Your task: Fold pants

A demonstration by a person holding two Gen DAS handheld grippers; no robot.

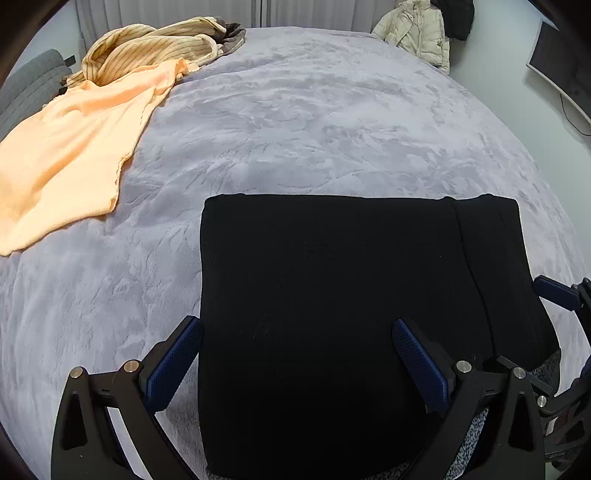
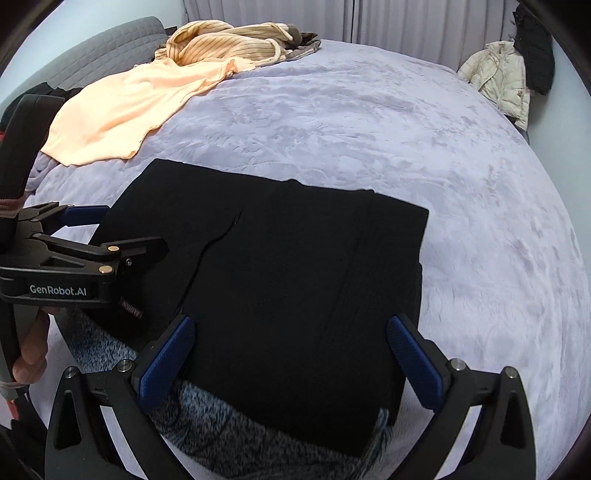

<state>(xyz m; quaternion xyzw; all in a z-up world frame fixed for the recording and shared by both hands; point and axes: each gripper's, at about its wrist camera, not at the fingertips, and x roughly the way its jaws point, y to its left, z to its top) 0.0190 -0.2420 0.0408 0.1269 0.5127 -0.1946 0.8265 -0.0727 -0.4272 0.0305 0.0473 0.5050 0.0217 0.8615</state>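
The black pants lie folded into a compact rectangle on the lilac bed cover; they also show in the right wrist view. They rest on a grey speckled garment whose edge shows at the near side. My left gripper is open, its jaws spread wide just above the pants' near part, holding nothing. My right gripper is open too, hovering over the pants' near edge. The left gripper also shows at the left of the right wrist view.
A peach cloth and a striped beige garment lie at the far left of the bed. A cream jacket hangs by the far right wall. A grey quilted headboard stands at the left. A monitor is at right.
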